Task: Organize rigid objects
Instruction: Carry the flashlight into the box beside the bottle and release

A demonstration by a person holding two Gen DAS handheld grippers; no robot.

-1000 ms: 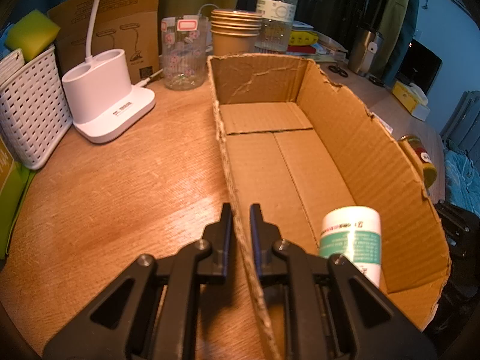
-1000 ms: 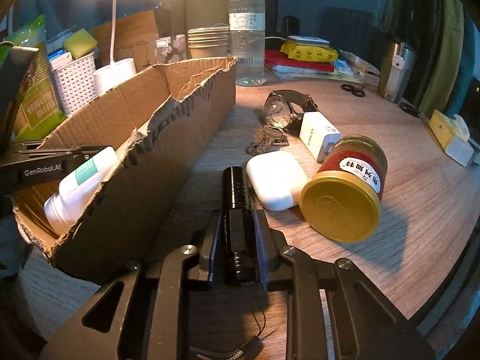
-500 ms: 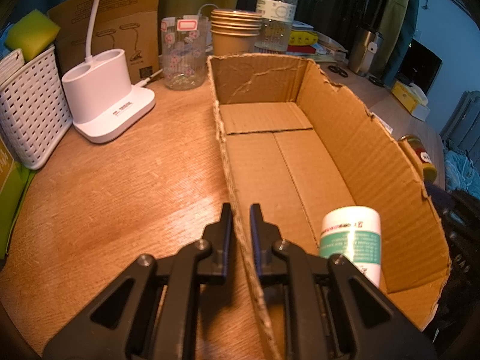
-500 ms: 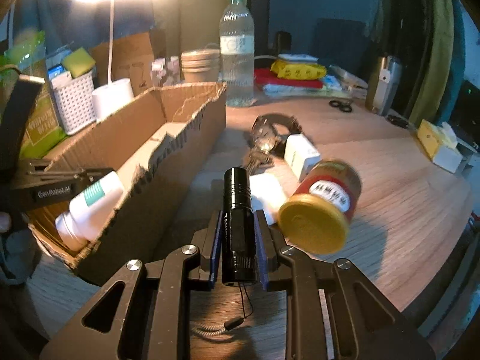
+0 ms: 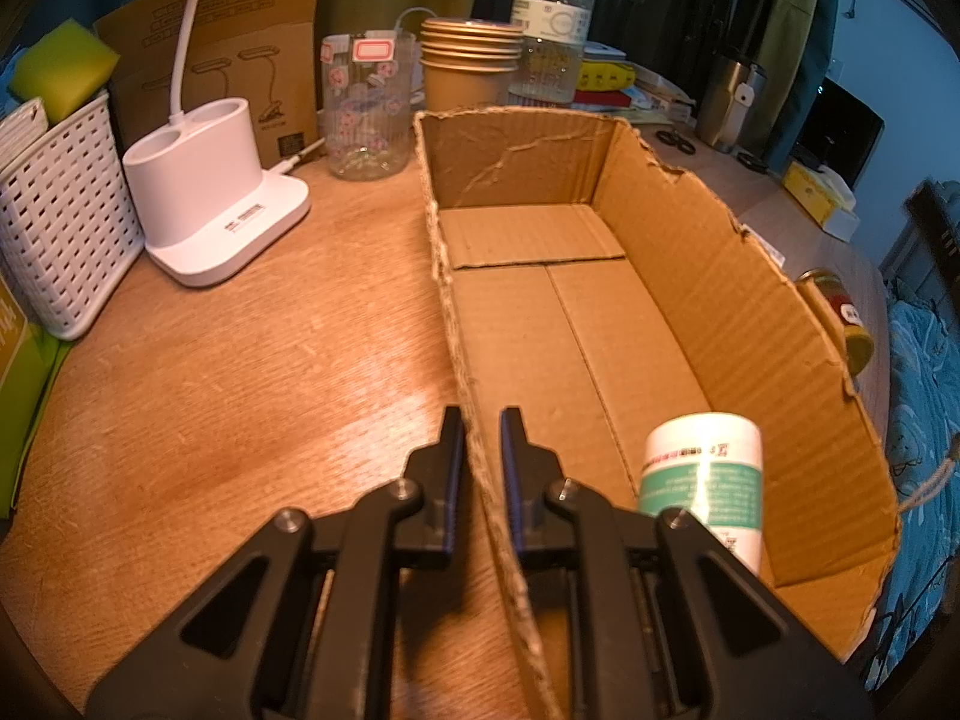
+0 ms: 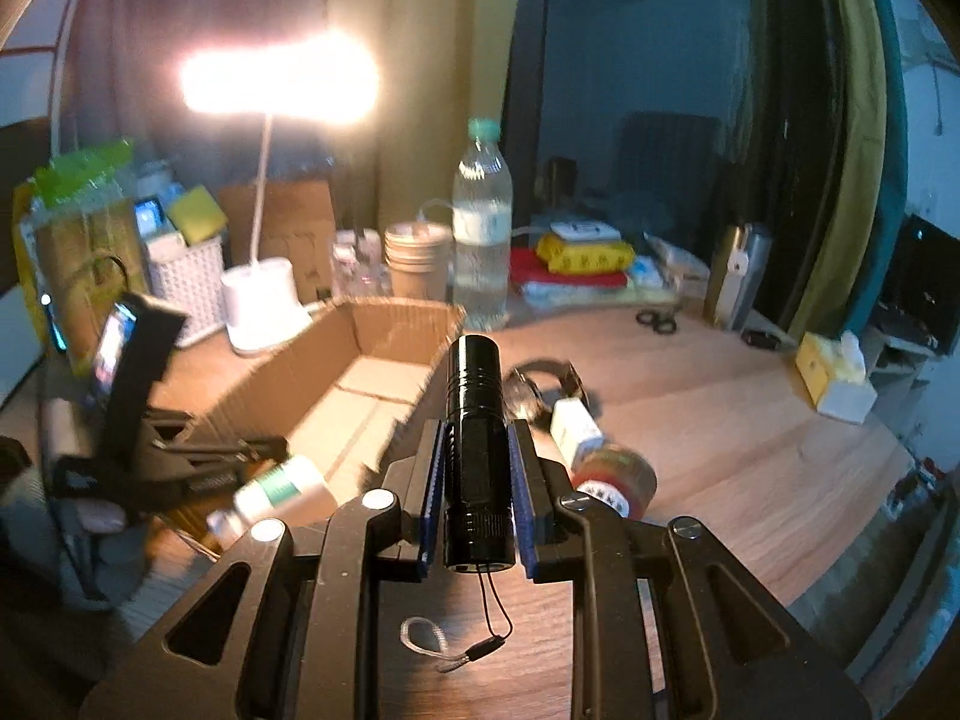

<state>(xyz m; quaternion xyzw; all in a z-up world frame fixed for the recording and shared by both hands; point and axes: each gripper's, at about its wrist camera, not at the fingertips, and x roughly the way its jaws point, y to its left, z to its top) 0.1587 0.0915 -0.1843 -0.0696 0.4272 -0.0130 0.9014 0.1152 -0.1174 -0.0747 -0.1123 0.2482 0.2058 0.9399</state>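
A black flashlight (image 6: pixel 477 438) with a wrist cord is clamped in my right gripper (image 6: pixel 477 426), which is shut on it and held above the table, right of the cardboard box (image 6: pixel 336 372). My left gripper (image 5: pixel 482 420) is shut on the box's near left wall (image 5: pixel 474 420), one finger on each side. A white and green bottle (image 5: pixel 702 480) lies inside the box at its near end and shows as a bottle (image 6: pixel 282 489) in the right wrist view too. A red jar with a yellow lid (image 6: pixel 615 480), a white charger (image 6: pixel 576 429) and a watch (image 6: pixel 540 384) lie on the table right of the box.
A white lamp base (image 5: pixel 210 204), a white basket (image 5: pixel 54 222), a glass (image 5: pixel 366 108), stacked paper cups (image 5: pixel 468 66) and a water bottle (image 5: pixel 555 24) stand behind and left of the box. A steel flask (image 6: pixel 741 276), scissors (image 6: pixel 657 321) and a tissue pack (image 6: pixel 837 378) sit far right.
My right gripper has lifted the flashlight off the table and tilted up, so the jar, charger and watch now lie below it. The left gripper and the box have stayed put.
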